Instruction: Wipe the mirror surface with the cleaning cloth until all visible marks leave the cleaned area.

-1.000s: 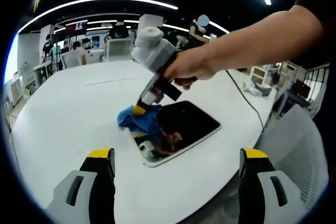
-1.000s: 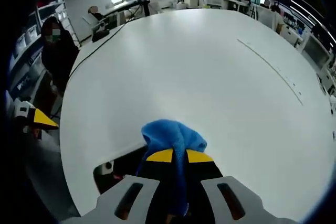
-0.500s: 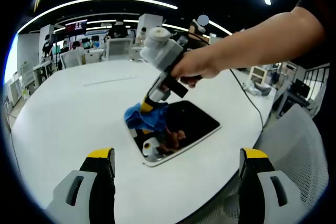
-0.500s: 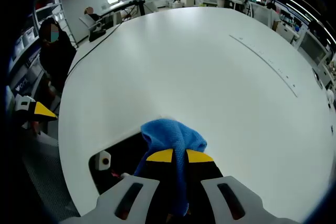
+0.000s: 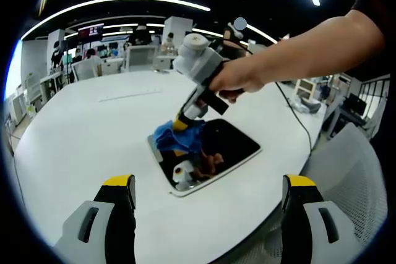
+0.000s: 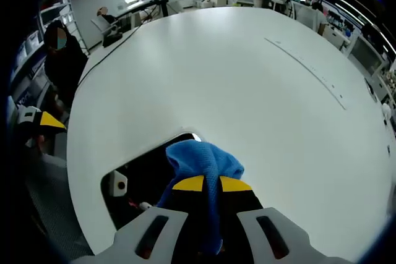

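In the left gripper view, a person's bare forearm comes in from 2 o'clock and the hand (image 5: 232,80) is wrapped around the handle of the right gripper (image 5: 181,123), which points down and toward 7 o'clock onto the mirror (image 5: 232,143). The mirror is a dark rounded rectangle with a white frame, and it lies flat on the white round bench (image 5: 80,134), near the bench edge closest to the camera. The fingers of the right gripper are closed on the blue cloth (image 5: 176,139), and the cloth is pressed on the mirror at its corner toward 9 o'clock, where its reflection and the reflection of the hand are seen in the glass. In the right gripper view, the cloth (image 6: 204,162) is bunched between the two yellow-tipped fingers (image 6: 190,183), with its free part hanging over the dark mirror (image 6: 145,174) at 7 o'clock. The left gripper (image 5: 210,190) is held low, well apart from the mirror, with its two fingers wide apart and nothing between them. The same gripper (image 6: 38,122) appears small at 9 o'clock in the right gripper view, beyond the bench edge.
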Demonstrator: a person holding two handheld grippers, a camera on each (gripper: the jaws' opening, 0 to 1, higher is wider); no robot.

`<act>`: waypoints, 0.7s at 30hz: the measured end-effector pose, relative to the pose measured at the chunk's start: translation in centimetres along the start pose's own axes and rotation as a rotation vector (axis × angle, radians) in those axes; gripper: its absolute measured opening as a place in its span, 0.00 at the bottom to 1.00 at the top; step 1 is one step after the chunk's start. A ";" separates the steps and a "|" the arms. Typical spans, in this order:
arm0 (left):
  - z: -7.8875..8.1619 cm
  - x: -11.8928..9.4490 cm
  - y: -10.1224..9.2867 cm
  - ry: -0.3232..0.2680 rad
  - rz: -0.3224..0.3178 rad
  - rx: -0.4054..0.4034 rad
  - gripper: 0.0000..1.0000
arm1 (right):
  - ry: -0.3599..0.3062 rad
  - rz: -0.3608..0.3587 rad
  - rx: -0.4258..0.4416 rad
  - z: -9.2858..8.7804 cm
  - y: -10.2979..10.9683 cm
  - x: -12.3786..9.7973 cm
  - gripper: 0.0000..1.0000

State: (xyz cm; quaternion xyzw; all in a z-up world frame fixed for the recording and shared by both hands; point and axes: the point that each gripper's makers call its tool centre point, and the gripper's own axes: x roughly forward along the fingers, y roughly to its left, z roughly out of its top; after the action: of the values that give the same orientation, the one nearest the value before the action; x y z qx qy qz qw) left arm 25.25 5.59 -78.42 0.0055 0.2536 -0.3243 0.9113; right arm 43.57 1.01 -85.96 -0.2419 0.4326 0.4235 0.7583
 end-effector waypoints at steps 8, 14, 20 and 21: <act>0.0 0.0 0.1 0.000 0.005 -0.002 0.99 | -0.002 -0.003 0.013 -0.2 0.1 -0.4 0.02; 0.0 0.0 0.1 0.003 0.007 -0.001 0.99 | -0.004 -0.019 0.009 -0.2 0.0 -0.2 0.02; 0.0 0.0 0.2 0.004 0.009 0.001 0.99 | -0.022 -0.044 0.008 -0.3 0.3 -0.3 0.02; -0.1 0.0 0.2 0.005 0.009 0.001 0.99 | -0.026 -0.050 0.006 -0.3 0.4 -0.4 0.02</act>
State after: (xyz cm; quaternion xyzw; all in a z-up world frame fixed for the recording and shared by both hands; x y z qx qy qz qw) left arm 25.32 5.76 -78.49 0.0080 0.2554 -0.3203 0.9122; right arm 42.94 0.81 -85.78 -0.2447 0.4177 0.4060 0.7751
